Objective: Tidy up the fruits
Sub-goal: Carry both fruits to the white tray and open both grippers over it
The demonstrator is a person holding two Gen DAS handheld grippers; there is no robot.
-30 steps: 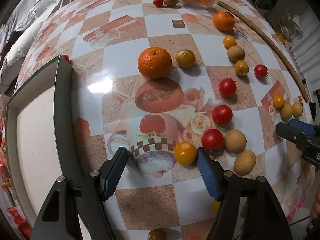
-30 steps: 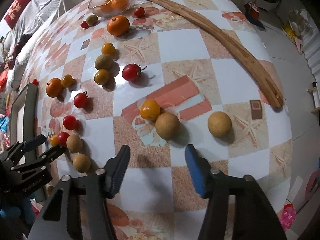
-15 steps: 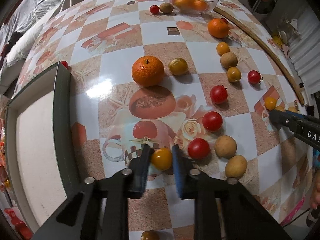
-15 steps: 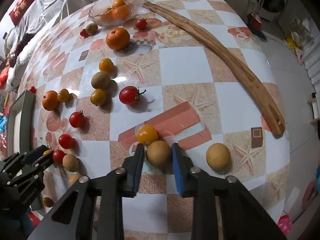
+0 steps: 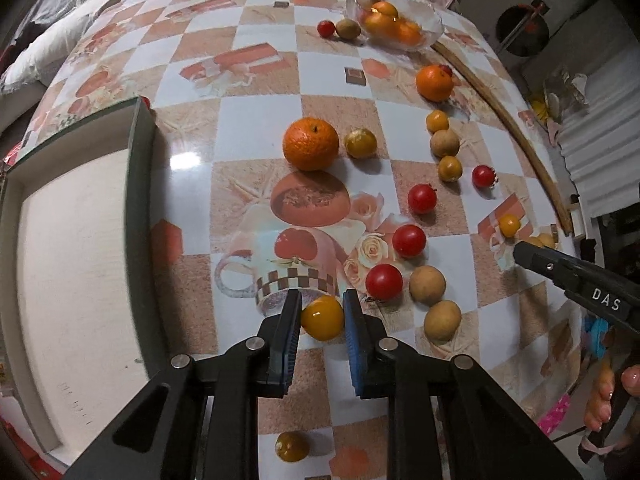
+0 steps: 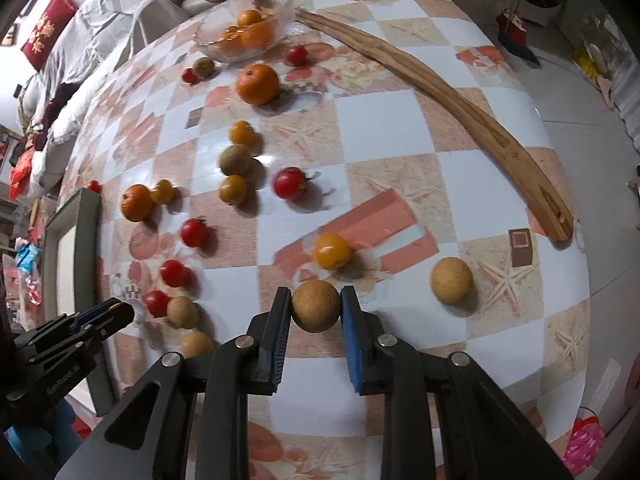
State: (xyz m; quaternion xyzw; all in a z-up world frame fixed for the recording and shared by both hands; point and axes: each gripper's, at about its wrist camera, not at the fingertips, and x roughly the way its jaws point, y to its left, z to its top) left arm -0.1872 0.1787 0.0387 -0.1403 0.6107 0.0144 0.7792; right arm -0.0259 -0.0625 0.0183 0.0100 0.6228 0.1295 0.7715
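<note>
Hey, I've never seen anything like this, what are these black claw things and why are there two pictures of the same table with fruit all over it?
Those claws are hand-held grippers, one in each of a person's hands; there is no robot. Each carries a fisheye camera that looks along its two fingers, so you get one picture per hand, and the wide lens makes the table bulge.

In the left-hand picture, the left gripper is closed on a yellow tomato. A tray lies to the left.

In the right-hand picture, the right gripper is closed on a round brown fruit.

Scattered around are red tomatoes, more yellow ones, more brown fruits and two oranges. At the far end a glass bowl holds oranges, with a long wooden stick beside it. Each gripper also shows at the edge of the other's picture.
</note>
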